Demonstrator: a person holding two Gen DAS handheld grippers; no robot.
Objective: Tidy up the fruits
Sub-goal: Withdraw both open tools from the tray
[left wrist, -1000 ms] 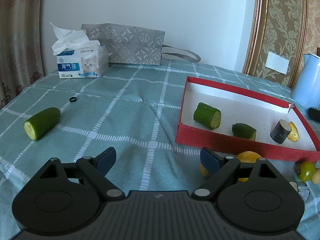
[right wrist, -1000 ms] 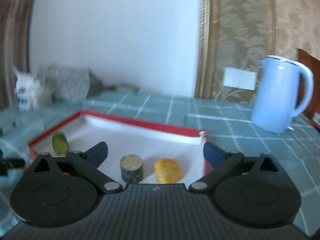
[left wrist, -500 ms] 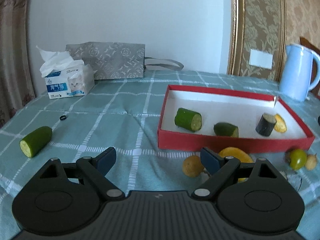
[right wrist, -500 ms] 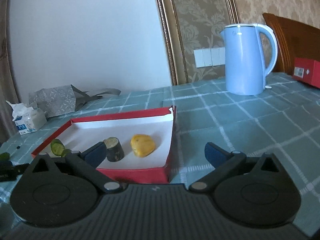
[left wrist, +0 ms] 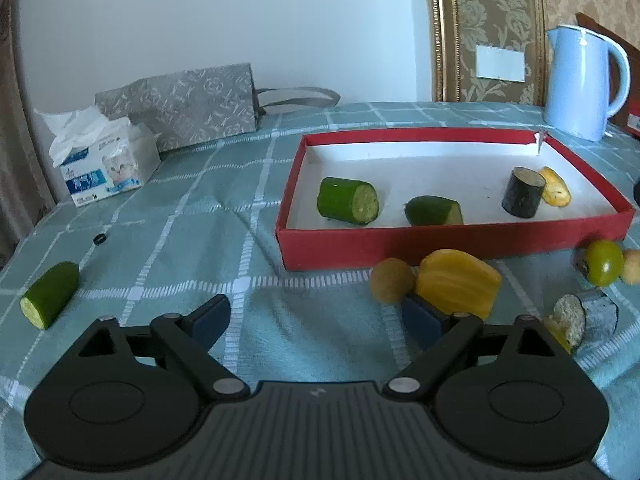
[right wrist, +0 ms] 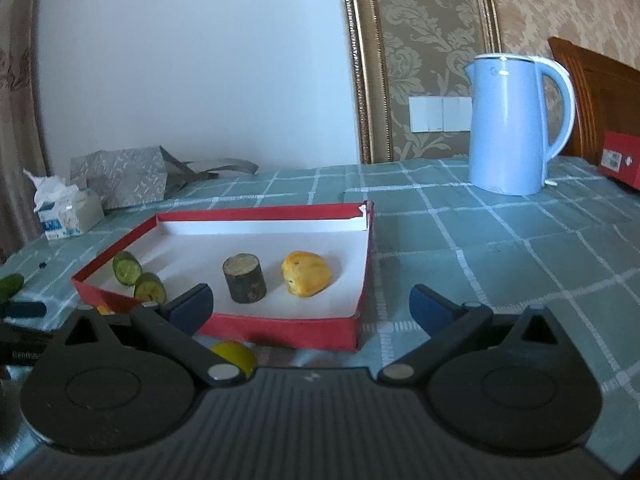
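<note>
L gripper (left wrist: 316, 316) jaws wide, just opened further, nothing between | R gripper (right wrist: 310, 304) wide, empty | red box (left wrist: 452, 246) holds cucumber pieces (left wrist: 348, 201), dark chunk (left wrist: 523, 192) | yellow fruit (left wrist: 458, 282) on cloth, maybe touching L pad
</note>
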